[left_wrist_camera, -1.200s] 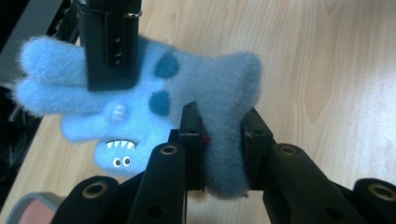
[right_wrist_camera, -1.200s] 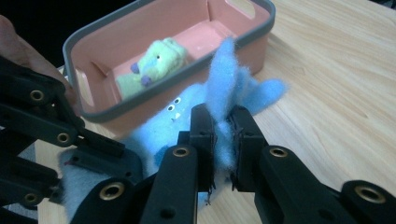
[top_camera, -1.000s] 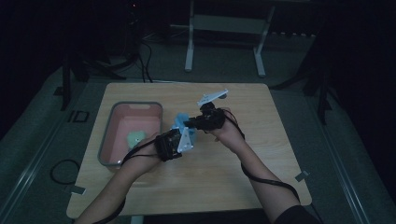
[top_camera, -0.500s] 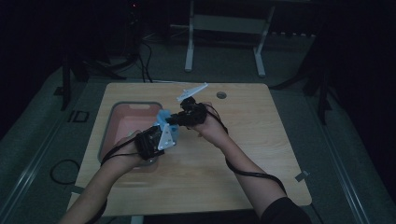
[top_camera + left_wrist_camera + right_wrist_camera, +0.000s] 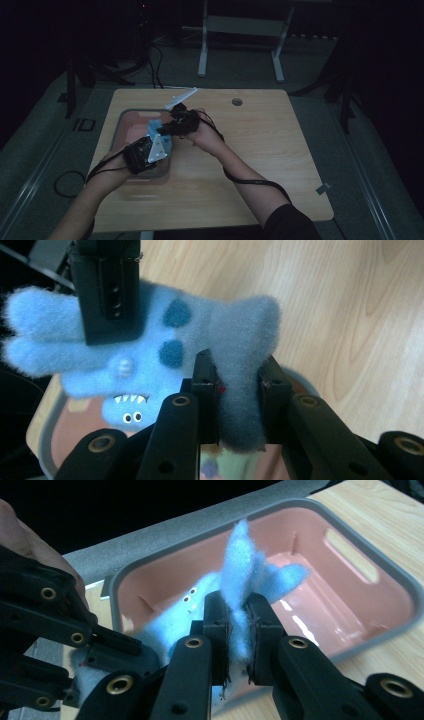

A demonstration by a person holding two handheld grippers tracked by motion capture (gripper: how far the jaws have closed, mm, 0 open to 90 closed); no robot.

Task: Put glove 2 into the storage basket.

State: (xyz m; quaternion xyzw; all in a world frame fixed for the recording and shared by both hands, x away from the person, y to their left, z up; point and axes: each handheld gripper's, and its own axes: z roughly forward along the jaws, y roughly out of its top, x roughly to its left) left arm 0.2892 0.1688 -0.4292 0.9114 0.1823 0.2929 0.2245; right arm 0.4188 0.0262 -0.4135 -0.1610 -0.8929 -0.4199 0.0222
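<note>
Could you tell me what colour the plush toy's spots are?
Dark blue spots, clearest in the left gripper view.

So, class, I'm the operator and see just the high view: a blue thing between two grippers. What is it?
Observer: A fuzzy blue plush toy with dark spots, white teeth and small eyes.
Operator: Is the left gripper gripping it?
Observer: Yes, the left gripper has its jaws shut on a grey-blue limb.
Operator: And the right gripper?
Observer: The right gripper pinches a thin blue part, above the pink tub.

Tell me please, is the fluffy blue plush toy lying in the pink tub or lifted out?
Lifted: both grippers hold the fluffy blue plush toy above the pink tub.
</note>
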